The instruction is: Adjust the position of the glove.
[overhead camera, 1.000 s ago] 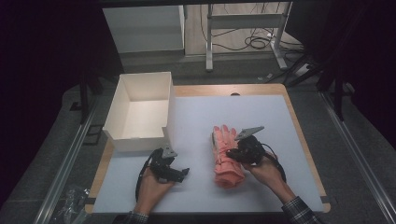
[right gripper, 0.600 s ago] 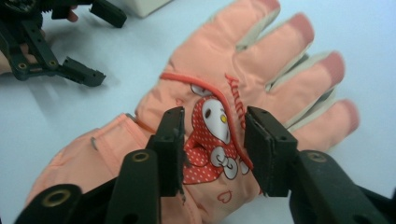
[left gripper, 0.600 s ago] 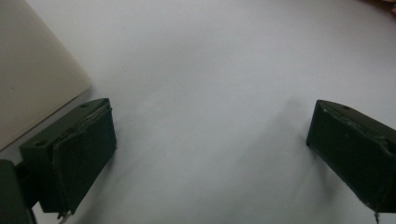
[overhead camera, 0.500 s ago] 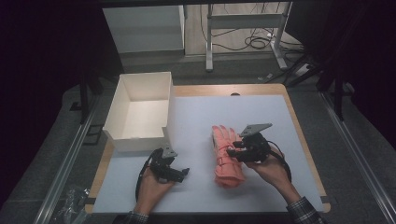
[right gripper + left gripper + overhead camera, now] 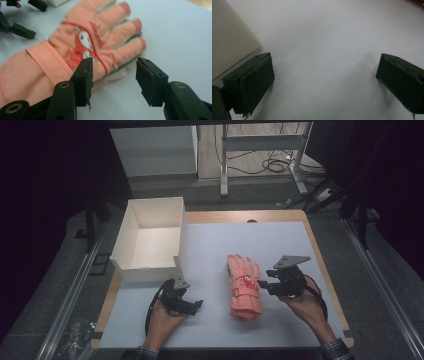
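Bright lit table (image 5: 300,320), dark surroundings, close views softly blurred

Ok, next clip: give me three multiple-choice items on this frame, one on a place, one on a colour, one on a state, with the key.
1. Where does the white box stand on the table?
A. at its far left corner
B. at its near right corner
C. in the middle, on the glove

2. What colour is the glove?
A. dark blue
B. orange-pink
C. green

3. How do the jaws of the right gripper stand?
A. clamped on the box wall
B. shut tight with nothing near
C. apart, with the glove's edge in front of the gap

Key: 1 A, the high view shows the box at the far left, beyond the left gripper. 2 B, the glove is orange-pink with a red and white patch in the right gripper view. 3 C, the jaws have just been opening and neither pad presses on the glove.
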Motion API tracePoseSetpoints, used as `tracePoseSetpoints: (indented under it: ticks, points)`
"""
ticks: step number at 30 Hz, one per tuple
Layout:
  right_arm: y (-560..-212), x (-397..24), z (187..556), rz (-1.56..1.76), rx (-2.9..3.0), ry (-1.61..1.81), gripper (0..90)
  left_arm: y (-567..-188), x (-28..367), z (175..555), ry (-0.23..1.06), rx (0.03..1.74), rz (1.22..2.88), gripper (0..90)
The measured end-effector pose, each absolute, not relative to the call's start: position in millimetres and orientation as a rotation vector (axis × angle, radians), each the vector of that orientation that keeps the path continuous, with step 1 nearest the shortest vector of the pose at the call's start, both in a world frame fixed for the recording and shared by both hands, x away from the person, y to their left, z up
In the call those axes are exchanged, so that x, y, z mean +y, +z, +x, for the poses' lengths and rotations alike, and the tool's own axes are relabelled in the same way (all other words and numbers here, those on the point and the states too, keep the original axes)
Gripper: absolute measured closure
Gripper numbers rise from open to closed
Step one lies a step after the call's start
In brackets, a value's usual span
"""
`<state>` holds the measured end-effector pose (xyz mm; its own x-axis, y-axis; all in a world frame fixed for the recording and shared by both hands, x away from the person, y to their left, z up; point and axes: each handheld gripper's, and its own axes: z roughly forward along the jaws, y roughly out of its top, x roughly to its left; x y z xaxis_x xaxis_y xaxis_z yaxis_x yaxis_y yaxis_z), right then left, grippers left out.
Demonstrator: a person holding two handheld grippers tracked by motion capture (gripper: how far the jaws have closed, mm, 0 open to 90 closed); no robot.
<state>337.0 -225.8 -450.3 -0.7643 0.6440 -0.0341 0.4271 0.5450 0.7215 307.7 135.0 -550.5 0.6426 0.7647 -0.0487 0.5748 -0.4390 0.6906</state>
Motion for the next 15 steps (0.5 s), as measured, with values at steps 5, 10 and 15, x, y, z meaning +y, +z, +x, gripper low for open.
tracePoseSetpoints:
  ticks: [5,10,15]
  points:
    - [-464.3,-239.0,332.1,0.935,2.484,1.062,54.8,-550.5,135.1,307.7,0.354,1.037,2.171,1.5]
    - [-481.9,-246.6,325.5,0.975,2.536,1.091,72.1,-550.3,135.4,307.8,0.354,1.034,2.177,1.5]
    - [-497.1,-248.1,317.0,0.98,2.563,1.117,83.8,-550.3,135.4,307.8,0.354,1.034,2.176,1.5]
